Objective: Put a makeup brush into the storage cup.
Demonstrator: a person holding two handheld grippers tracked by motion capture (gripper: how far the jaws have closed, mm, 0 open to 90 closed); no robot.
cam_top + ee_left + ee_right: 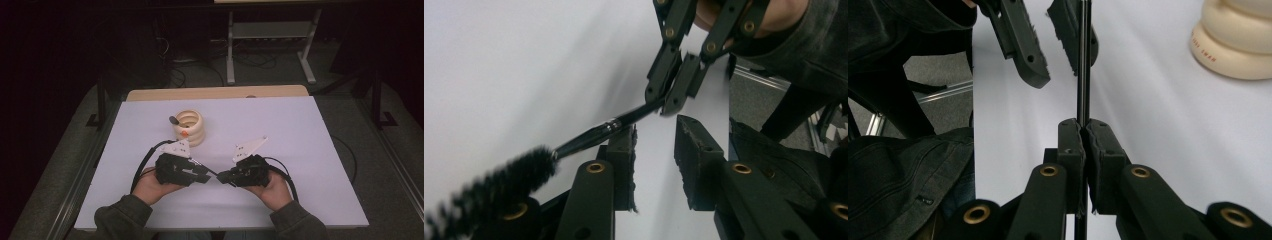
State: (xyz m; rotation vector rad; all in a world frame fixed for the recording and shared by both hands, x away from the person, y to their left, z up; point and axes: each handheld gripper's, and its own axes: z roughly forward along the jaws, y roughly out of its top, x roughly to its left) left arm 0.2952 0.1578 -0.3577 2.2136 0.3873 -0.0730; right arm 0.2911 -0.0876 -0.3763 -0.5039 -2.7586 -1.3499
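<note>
**Clerk:** Right gripper (1083, 131), item one: both black jaws pressed together on the thin black handle of a slim black bristle brush (1082, 60), pinching it near one end. In the high view this gripper (223, 176) sits at about 5 o'clock on the white table (310, 165), held in the person's right hand (274, 191).

**Checker:** And the left gripper?

**Clerk:** Left gripper (655, 145), item two: jaws spread, pads not pressing on anything. The brush shaft (594, 135) passes beside the outer face of one jaw, and the gap between the pads shows bare table. In the high view it (205, 175) is at about 7 o'clock, nose to nose with the right one.

**Checker:** Containers?

**Clerk:** One: a cream-coloured ribbed round holder made of stacked rings (189, 128), upright, at about 11 o'clock from the two grippers and apart from them. A dark-tipped thing (174, 120) leans out over its rim at the holder's 9 o'clock side, and a small orange piece (184, 133) shows at its front. What else lies inside I cannot tell.

**Checker:** Orientation of the brush?

**Clerk:** Long axis roughly level and across the table, running from the right gripper's pinch toward the left gripper. The bristle head (489, 187), blurred, points to 9 o'clock, past the left jaws.
</note>
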